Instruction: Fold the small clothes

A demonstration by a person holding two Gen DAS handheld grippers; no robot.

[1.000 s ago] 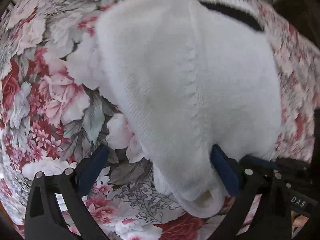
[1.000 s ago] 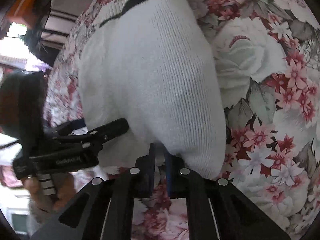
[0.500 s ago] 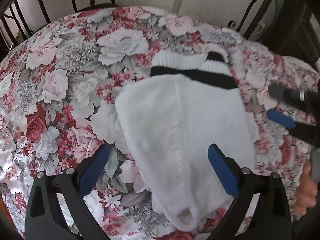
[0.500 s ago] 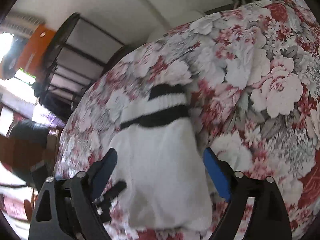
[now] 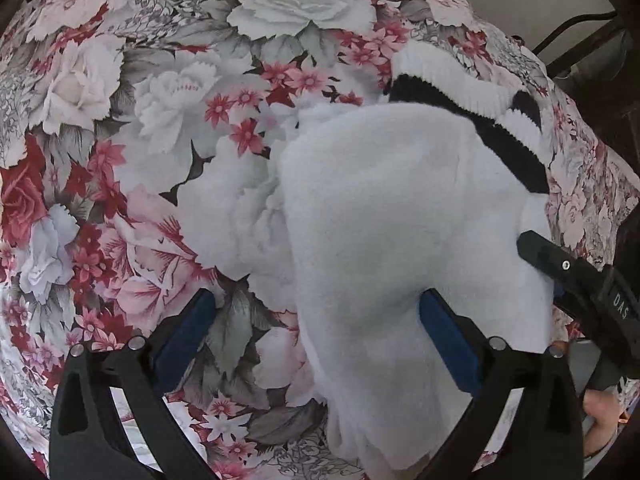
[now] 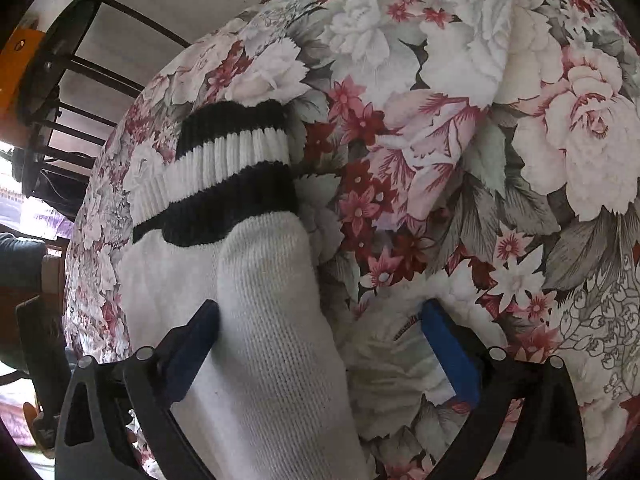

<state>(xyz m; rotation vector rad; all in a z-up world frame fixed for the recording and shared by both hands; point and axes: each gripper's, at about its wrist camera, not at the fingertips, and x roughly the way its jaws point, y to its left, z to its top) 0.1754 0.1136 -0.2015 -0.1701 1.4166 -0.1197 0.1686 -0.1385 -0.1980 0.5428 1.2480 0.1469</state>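
Observation:
A white sock [image 5: 392,216] with a black-and-white striped cuff [image 5: 492,120] lies on the floral cloth. My left gripper [image 5: 316,312] is open just above it; its right blue pad [image 5: 448,336] rests over the white fabric, its left pad over bare cloth. The right gripper's black finger [image 5: 560,264] shows at the sock's right edge. In the right wrist view the sock [image 6: 264,300] runs between the open jaws of my right gripper [image 6: 320,328], cuff [image 6: 224,176] at the far end. Neither gripper holds anything.
The sock lies on a table covered with a red, pink and grey floral cloth [image 5: 160,120], also in the right wrist view [image 6: 500,140]. Dark metal chair bars [image 6: 72,92] stand beyond the table's far left edge. A hand [image 5: 600,412] shows lower right.
A second ago my right gripper was shut at the sock's edge; it has opened. Both grippers rose half a second ago, and are now low over the sock again.

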